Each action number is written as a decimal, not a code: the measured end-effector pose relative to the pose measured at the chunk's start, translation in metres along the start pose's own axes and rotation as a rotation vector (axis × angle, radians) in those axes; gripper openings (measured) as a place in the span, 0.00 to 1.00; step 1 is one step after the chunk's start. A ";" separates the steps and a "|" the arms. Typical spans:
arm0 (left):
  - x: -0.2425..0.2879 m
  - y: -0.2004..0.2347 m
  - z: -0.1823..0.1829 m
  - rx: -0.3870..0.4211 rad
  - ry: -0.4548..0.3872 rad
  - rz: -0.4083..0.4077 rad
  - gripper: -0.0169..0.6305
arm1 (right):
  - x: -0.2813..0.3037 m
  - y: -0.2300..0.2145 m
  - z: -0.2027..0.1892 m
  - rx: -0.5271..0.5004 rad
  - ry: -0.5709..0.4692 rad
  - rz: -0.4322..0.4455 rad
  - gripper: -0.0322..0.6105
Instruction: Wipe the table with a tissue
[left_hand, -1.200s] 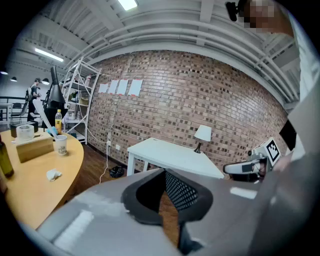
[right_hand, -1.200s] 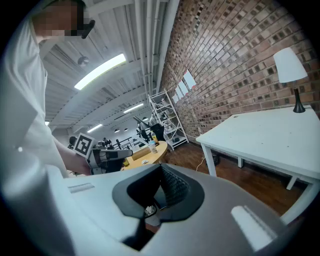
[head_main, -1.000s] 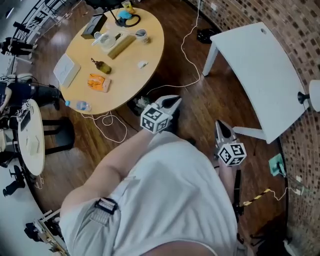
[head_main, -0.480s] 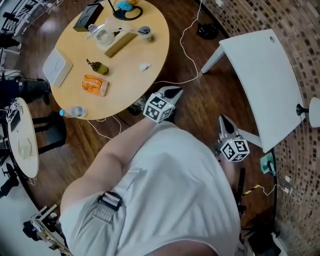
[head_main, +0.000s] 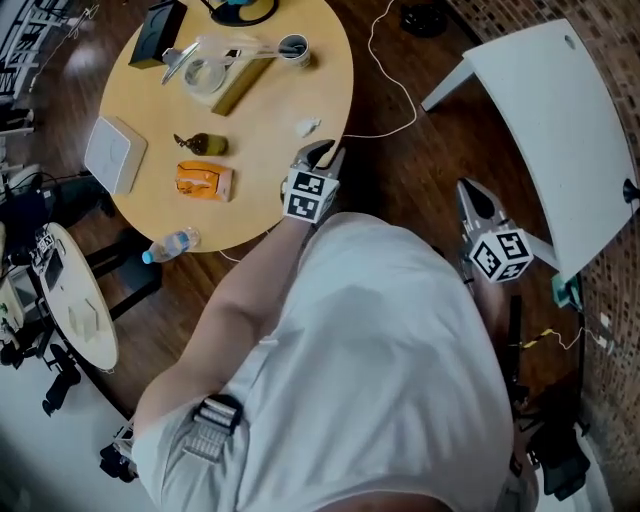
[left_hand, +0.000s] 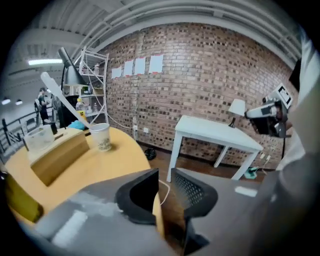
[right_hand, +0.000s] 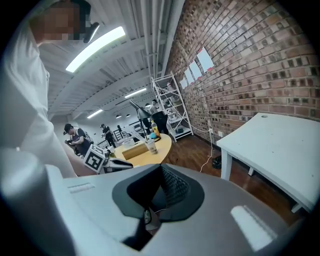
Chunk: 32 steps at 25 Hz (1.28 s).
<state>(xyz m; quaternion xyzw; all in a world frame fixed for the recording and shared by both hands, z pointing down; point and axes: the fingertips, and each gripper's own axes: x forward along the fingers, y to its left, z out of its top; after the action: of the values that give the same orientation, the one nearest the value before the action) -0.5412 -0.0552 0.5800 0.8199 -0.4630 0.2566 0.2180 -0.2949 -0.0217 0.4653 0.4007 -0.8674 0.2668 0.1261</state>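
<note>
Over by the round yellow tabletop (head_main: 270, 150), in the upper left of the head view, a small crumpled white tissue (head_main: 307, 127) lies near the right-hand edge of the wood, loose and not held by anything. The left tool (head_main: 322, 152) reaches in over that same edge, its tips just below the tissue and near it, though I cannot tell whether they touch. Its jaws have just been opening and now stand spread with a clear gap; in the left gripper view only the floor and a white cable (left_hand: 164, 187) show between them. The right tool (head_main: 468, 190) sits well apart at the right of the frame, over the dark wooden floor beside a white table (head_main: 560, 110); its jaws are pressed together with nothing pinched between them. Each tool carries a cube of black-and-white square markers, which are patterns and not words. To the left of the tissue on the tabletop are an orange packet (head_main: 203, 181), a small dark bottle (head_main: 205, 144), a flat white box (head_main: 115, 153) and a plastic water bottle (head_main: 170, 243) lying at the lower edge. Toward the top of the frame are a long wooden block (head_main: 243, 85) and a paper cup (head_main: 293, 46). The packet and the cup bear print too small to read, and so are the pale sheets (left_hand: 140, 65) stuck on the brick wall in the left gripper view.
</note>
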 end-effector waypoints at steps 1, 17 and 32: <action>0.000 0.018 -0.007 0.014 0.030 0.050 0.18 | 0.006 0.001 0.001 -0.005 0.006 0.004 0.06; 0.044 0.102 -0.050 0.015 0.316 0.020 0.32 | 0.019 -0.021 0.005 0.059 0.063 -0.089 0.06; 0.039 0.116 -0.036 -0.050 0.258 0.066 0.10 | 0.023 -0.032 0.013 0.081 0.050 -0.121 0.06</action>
<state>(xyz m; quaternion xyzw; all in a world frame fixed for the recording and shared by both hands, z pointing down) -0.6328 -0.1139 0.6463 0.7587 -0.4639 0.3554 0.2879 -0.2855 -0.0607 0.4758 0.4504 -0.8266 0.3034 0.1476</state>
